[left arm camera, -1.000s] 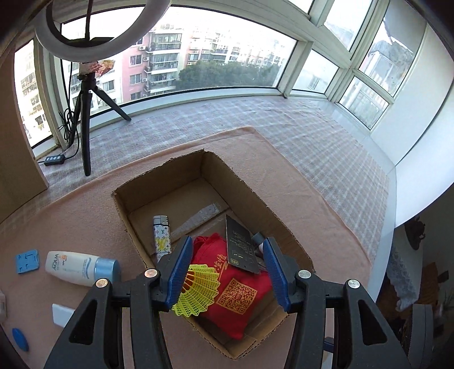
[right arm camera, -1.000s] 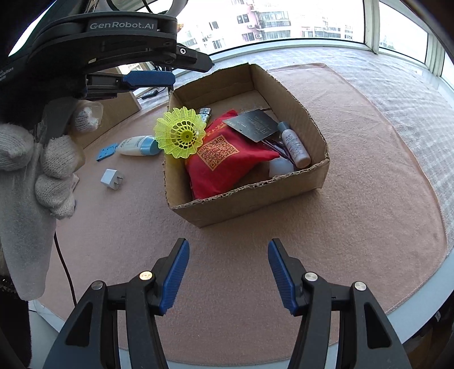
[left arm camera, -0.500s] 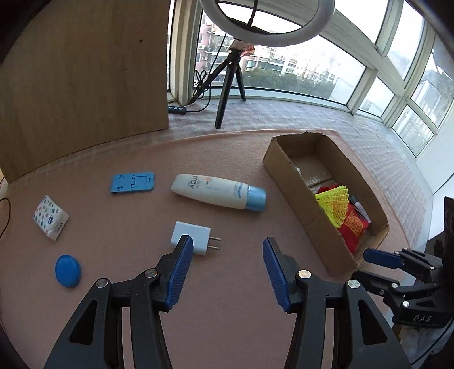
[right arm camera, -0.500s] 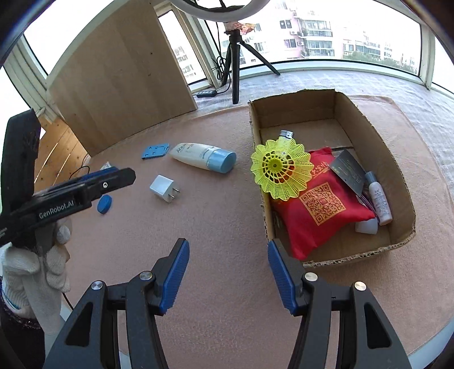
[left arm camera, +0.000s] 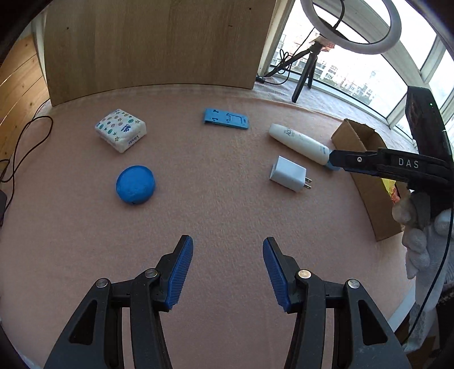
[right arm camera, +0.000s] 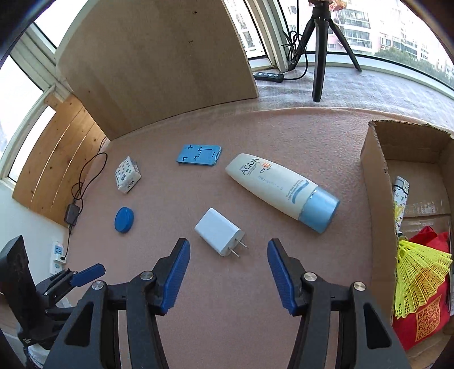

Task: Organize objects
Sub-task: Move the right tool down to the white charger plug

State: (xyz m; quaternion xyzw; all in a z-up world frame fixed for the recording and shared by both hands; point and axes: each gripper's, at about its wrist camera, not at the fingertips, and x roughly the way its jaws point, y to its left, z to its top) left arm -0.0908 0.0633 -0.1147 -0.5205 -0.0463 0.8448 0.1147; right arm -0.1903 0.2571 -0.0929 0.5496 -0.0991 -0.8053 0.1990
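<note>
My left gripper (left arm camera: 227, 269) is open and empty above the pink mat, facing a blue round lid (left arm camera: 135, 184), a tissue pack (left arm camera: 121, 129), a blue phone stand (left arm camera: 226, 118), a white charger (left arm camera: 288, 173) and a sunscreen tube (left arm camera: 300, 142). My right gripper (right arm camera: 228, 272) is open too, just short of the charger (right arm camera: 219, 235), with the sunscreen tube (right arm camera: 281, 190) beyond it. The cardboard box (right arm camera: 377, 170) on the right holds a yellow shuttlecock (right arm camera: 417, 283), a red bag (right arm camera: 425, 318) and a lighter (right arm camera: 400, 195).
A wooden board (left arm camera: 159, 42) stands behind the mat. A tripod (right arm camera: 320, 48) with a ring light (left arm camera: 351, 25) and a power strip (right arm camera: 268, 76) sit on the window ledge. A black cable (left arm camera: 17, 147) lies at the mat's left edge. A gloved hand (left arm camera: 422, 227) holds the right gripper.
Both grippers swung left, away from the box, toward the loose items. The shuttlecock was let go into the box. The right gripper has come close to the charger.
</note>
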